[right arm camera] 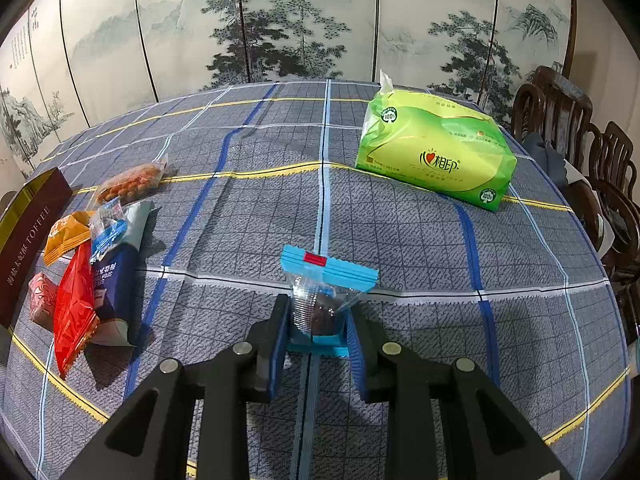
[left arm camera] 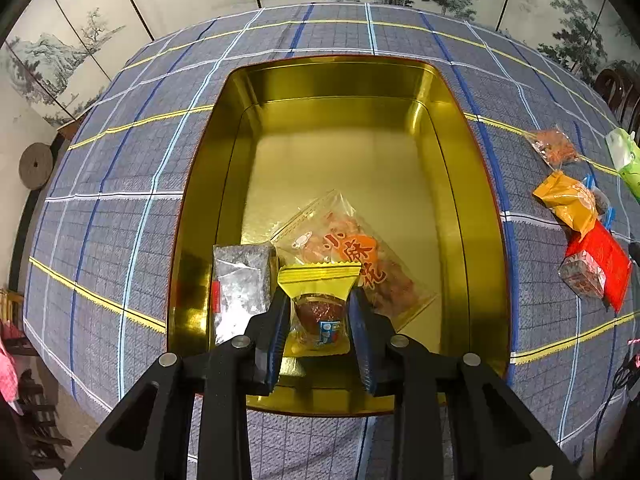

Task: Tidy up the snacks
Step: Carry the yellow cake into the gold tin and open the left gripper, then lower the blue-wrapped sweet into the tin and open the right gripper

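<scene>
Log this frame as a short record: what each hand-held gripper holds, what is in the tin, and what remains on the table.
left hand-held gripper: shut on yellow-wrapped snack, over gold tin
right hand-held gripper: shut on blue-wrapped snack, above tablecloth
in tin: silver packet, clear twist-snack bag
left on table: snack pile
other: green tissue pack

My left gripper (left arm camera: 320, 316) points forward and down, its two blue-padded fingers (left arm camera: 279, 340) drawn in and clamped on something between them. My right gripper (right arm camera: 316, 320) sits low and level, its fingers (right arm camera: 357, 344) likewise pressed in against a load held between them.
</scene>
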Available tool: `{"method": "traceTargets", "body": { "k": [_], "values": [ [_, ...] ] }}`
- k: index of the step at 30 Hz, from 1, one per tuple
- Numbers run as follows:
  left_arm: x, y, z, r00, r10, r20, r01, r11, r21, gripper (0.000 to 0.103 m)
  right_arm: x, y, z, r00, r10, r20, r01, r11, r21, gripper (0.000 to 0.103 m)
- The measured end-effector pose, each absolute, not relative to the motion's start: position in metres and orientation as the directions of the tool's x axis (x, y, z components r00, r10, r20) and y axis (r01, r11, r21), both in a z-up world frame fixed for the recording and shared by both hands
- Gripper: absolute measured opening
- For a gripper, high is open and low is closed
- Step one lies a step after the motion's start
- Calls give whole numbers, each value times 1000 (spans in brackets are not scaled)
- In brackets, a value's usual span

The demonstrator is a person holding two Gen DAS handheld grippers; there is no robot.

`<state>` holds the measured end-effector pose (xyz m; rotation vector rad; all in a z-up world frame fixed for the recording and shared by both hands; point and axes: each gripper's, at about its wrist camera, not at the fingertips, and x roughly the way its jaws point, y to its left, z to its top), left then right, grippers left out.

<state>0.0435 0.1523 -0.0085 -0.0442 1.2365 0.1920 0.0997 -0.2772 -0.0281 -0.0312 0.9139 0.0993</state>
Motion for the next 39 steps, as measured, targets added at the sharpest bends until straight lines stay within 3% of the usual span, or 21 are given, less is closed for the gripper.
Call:
{"method": "traceTargets", "body": {
  "k": [4,11,14,22,29,39],
  "values": [
    [40,152,-5,326,122,-937,-162,984,72,38,100,-277,-28,606,74,-792,-100,995,16,27],
    [36,148,3,347,94,-933,-160,986,40,40,99,-277,-26,601,63,-796,-92,996,10,27],
    [33,145,9,364,94,-927,-165,986,35,53,98,-278,-25,598,53,-800,-81,997,5,26],
    [25,137,26,432,96,-897,-166,986,26,65,93,-280,-3,629,43,-776,-29,999,31,26],
    [17,145,29,443,61,-894,-185,982,-24,66,90,-249,37,670,148,-728,-95,989,113,26],
    [-3,178,41,458,121,-881,-291,957,-20,66,81,-119,63,599,389,-700,-392,905,168,26]
  ]
}}
